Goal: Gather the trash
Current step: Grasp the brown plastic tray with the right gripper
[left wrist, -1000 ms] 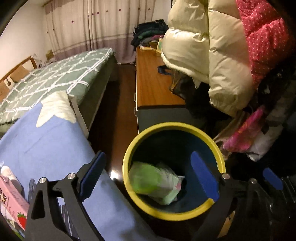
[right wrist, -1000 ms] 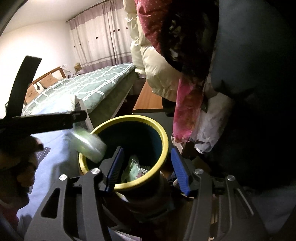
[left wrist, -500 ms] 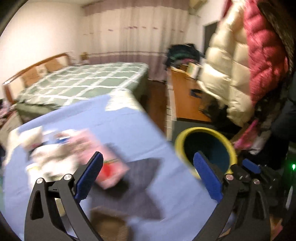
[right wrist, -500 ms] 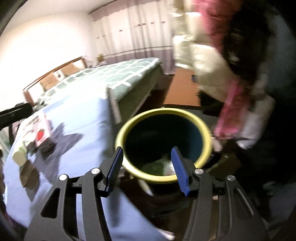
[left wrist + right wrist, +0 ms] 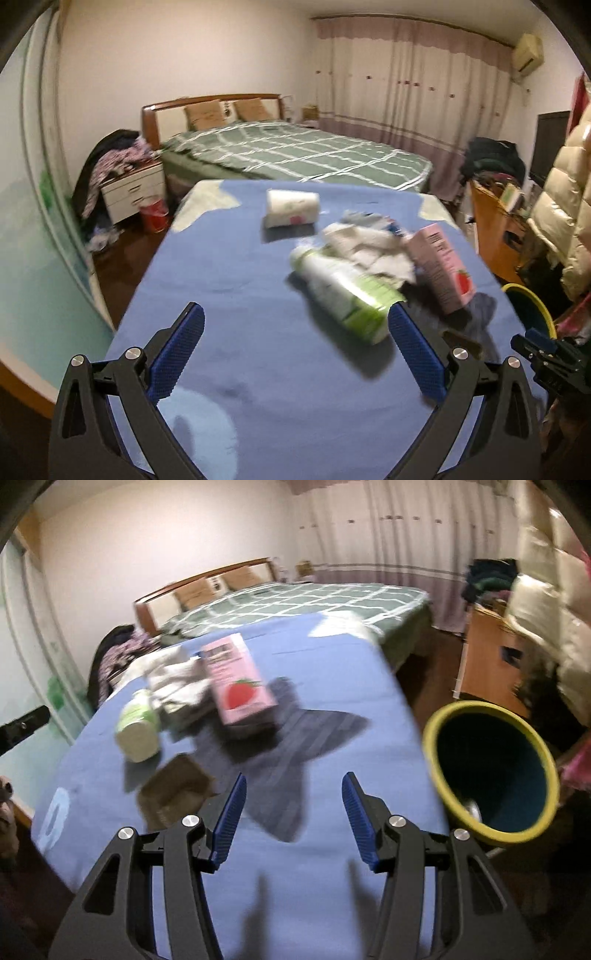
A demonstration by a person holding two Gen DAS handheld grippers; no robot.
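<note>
Trash lies on the blue-covered table (image 5: 236, 258): a green-and-white bottle (image 5: 343, 291) on its side, a pink strawberry carton (image 5: 439, 266), crumpled white paper (image 5: 369, 247) and a white cup (image 5: 291, 212). My left gripper (image 5: 294, 317) hangs wide open just short of the bottle, nothing between its fingers. In the right wrist view the bottle (image 5: 138, 727), carton (image 5: 236, 679) and a brown cardboard tray (image 5: 173, 794) lie ahead-left. My right gripper (image 5: 293, 781) is open over a dark grey cloth (image 5: 295, 738). The yellow-rimmed bin (image 5: 491, 771) stands to its right, off the table.
A green checked bed (image 5: 295, 155) lies beyond the table, with a nightstand (image 5: 133, 192) and piled clothes to its left. A wooden cabinet (image 5: 491, 221) and hanging puffy coats (image 5: 565, 206) crowd the right side by the bin (image 5: 528, 306).
Both grippers have swung away from the bin toward the table. A green-white item that was falling at the bin's rim is gone from view. The left jaws have spread a little.
</note>
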